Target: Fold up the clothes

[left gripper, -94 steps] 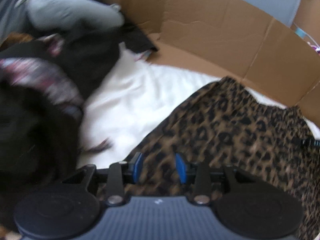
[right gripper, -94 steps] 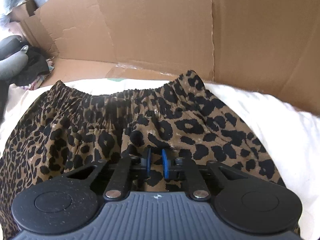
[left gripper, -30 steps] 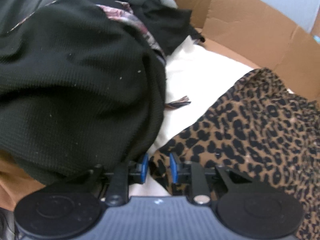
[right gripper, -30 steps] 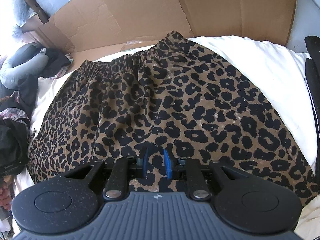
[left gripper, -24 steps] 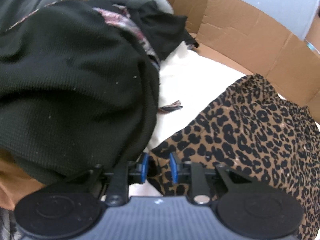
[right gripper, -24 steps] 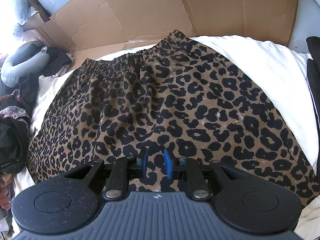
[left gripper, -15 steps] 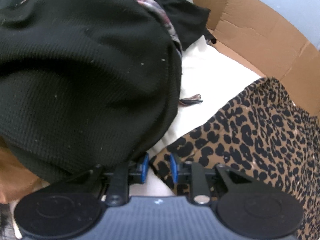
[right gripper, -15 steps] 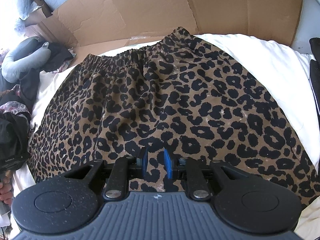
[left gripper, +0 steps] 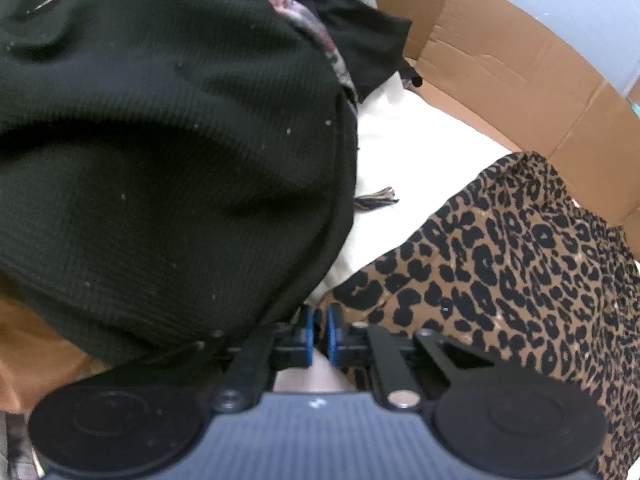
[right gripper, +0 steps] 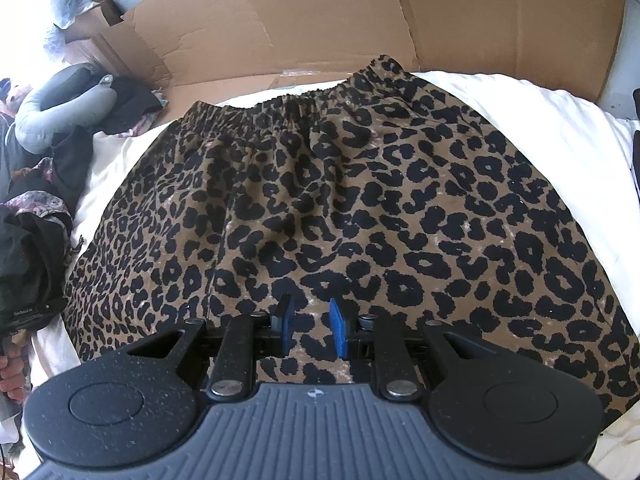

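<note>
A leopard-print skirt (right gripper: 340,200) lies flat on a white sheet (right gripper: 520,120), its elastic waistband (right gripper: 280,108) at the far side. My right gripper (right gripper: 310,330) rests open over the near hem, and flat fabric shows between its blue pads. In the left wrist view the skirt (left gripper: 500,280) fills the right side. My left gripper (left gripper: 320,330) is at its near left corner. Its jaws are closing to a thin slit, with the corner of the hem at the pad tips. A black knit garment (left gripper: 160,160) hangs over the left gripper's left side.
Brown cardboard (right gripper: 320,12) stands behind the sheet, and is seen as cardboard (left gripper: 500,52) from the left wrist. A grey neck pillow (right gripper: 60,116) and a heap of dark clothes (right gripper: 32,248) crowd the left edge. A hand (right gripper: 12,376) shows at the lower left.
The left gripper's pads have drawn close together at the skirt's corner, and the black garment looms a little larger. The right gripper and the skirt have hardly shifted.
</note>
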Motion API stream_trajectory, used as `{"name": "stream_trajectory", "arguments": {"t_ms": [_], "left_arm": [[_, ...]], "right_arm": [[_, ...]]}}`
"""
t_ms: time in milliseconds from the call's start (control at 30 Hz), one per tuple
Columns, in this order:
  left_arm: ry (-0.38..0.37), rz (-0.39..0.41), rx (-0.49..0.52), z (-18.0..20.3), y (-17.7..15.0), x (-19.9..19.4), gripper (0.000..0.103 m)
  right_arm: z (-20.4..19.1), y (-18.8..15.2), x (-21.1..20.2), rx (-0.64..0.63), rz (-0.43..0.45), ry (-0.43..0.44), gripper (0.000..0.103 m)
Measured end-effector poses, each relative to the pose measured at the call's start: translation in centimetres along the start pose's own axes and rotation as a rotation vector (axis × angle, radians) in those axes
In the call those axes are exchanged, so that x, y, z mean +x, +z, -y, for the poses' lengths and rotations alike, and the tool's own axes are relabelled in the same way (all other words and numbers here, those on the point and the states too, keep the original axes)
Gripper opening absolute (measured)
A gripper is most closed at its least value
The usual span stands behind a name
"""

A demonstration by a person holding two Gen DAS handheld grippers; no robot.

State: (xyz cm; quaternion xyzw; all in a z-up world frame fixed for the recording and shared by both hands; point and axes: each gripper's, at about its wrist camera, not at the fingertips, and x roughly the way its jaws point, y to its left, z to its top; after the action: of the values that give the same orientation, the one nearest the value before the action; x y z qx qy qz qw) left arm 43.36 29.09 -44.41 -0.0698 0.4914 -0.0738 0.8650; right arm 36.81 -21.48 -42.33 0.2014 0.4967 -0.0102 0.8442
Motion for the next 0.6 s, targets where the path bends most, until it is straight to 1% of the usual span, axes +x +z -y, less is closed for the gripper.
{"name": "stream_trajectory", "arguments": {"t_ms": [133, 233, 400, 500, 567, 600], "left_arm": [[-0.007, 0.004, 0.01, 0.5, 0.4, -1.1, 0.004], [0.019, -0.014, 0.054, 1.6, 0.8, -1.9, 0.004], [0.016, -0.018, 0.068, 3.2, 1.5, -3.3, 0.003], [0.008, -0.022, 0.079, 4.2, 1.9, -4.3, 0.003], [0.006, -0.026, 0.081, 5.0, 2.3, -4.9, 0.003], [0.001, -0.023, 0.085, 5.6, 2.6, -5.2, 0.003]], "right_arm": [[-0.2, -0.1, -0.2, 0.0, 0.002, 0.007, 0.026], [-0.5, -0.3, -0.5, -0.006, 0.002, 0.014, 0.026], [-0.6, -0.9, -0.7, 0.001, 0.003, 0.022, 0.027], [-0.8, -1.3, -1.0, -0.003, 0.01, 0.027, 0.037], [-0.9, -1.4, -1.2, -0.006, 0.016, 0.038, 0.048], [-0.9, -1.5, -1.3, -0.003, 0.017, 0.044, 0.05]]}}
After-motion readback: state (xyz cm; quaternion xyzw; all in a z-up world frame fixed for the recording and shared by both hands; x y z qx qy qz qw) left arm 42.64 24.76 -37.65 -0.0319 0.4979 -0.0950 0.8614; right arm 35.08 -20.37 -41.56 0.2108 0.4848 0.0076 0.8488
